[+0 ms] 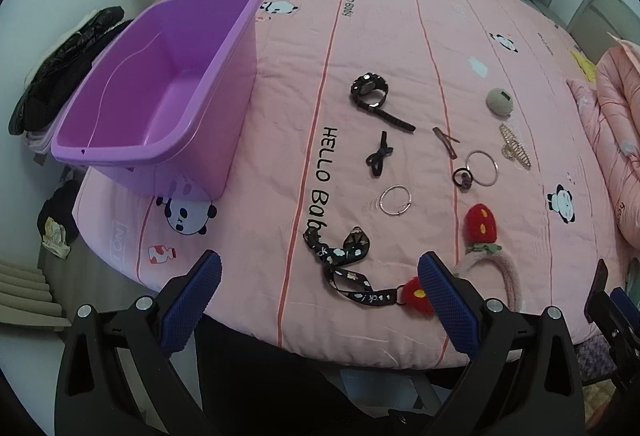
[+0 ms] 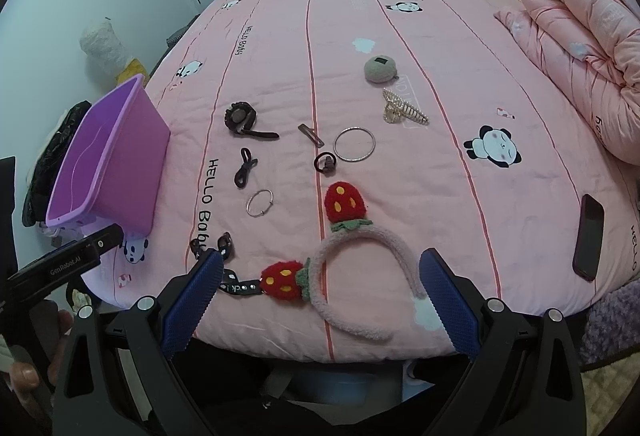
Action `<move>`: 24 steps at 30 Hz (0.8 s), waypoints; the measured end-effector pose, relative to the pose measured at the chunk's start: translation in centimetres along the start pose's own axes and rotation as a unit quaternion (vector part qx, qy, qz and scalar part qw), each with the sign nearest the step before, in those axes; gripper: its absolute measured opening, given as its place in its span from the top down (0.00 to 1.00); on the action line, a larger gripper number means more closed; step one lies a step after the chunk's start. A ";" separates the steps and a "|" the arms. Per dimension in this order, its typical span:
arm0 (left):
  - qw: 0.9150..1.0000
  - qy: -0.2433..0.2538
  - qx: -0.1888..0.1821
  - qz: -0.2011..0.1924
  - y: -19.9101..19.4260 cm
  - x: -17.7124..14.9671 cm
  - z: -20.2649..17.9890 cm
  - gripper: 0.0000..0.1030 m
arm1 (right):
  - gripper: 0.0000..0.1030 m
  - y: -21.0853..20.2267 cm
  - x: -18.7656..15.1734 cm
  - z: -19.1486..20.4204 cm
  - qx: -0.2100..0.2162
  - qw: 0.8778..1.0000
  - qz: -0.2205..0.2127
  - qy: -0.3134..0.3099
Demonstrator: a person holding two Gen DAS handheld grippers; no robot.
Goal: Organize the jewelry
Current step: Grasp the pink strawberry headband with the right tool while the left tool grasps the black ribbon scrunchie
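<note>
An empty purple bin (image 1: 160,92) (image 2: 108,160) stands at the left of the pink bed. Spread on the bed are a black watch (image 1: 370,92) (image 2: 240,116), a black hair tie (image 1: 378,154), a small silver ring bangle (image 1: 396,200) (image 2: 260,202), a large silver bangle (image 1: 482,168) (image 2: 354,144), a gold claw clip (image 1: 516,150) (image 2: 402,110), a grey puff (image 1: 500,101) (image 2: 380,70), a black printed ribbon (image 1: 344,264) and a pink strawberry headband (image 2: 352,276). My left gripper (image 1: 320,294) is open above the ribbon. My right gripper (image 2: 322,294) is open above the headband.
A dark phone (image 2: 588,236) lies near the bed's right edge. A folded pink quilt (image 2: 576,36) fills the back right. A brown hair clip (image 2: 310,135) and a dark scrunchie ring (image 2: 325,162) lie mid-bed. Dark clothes (image 1: 64,68) are piled left of the bin.
</note>
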State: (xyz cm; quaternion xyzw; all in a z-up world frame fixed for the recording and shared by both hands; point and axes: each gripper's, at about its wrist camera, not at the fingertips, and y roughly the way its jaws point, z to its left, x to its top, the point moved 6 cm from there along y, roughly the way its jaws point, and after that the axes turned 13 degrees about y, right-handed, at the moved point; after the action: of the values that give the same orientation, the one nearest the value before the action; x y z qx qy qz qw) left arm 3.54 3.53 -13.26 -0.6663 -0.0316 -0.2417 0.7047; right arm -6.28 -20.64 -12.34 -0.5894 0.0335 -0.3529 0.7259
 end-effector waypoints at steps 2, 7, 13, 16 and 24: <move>1.000 -0.002 0.002 0.002 1.2 -0.8 0.5 0.06 | 0.09 1.2 -0.7 -0.8 -0.002 1.000 0.011 -0.001; 1.000 0.007 0.011 0.002 3.8 -2.5 0.9 0.06 | 0.09 3.9 -2.3 -2.3 0.002 0.999 0.036 0.006; 1.000 0.009 -0.008 0.012 7.0 -4.2 0.3 0.06 | 0.09 6.6 -2.8 -4.3 -0.015 1.000 0.025 0.001; 1.000 0.006 -0.009 0.015 8.7 -4.7 0.1 0.06 | 0.09 8.2 -2.7 -5.6 -0.021 1.000 0.021 0.002; 0.999 -0.004 0.003 0.036 13.3 -5.5 -0.1 0.06 | 0.09 13.2 -2.2 -8.0 -0.038 0.999 0.033 -0.014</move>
State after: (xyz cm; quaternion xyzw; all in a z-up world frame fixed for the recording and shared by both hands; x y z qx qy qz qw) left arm 3.81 5.04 -27.57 -0.6658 -0.0114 -0.2137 0.7147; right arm -5.37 -25.33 -27.14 -0.6198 0.0559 -0.3189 0.7148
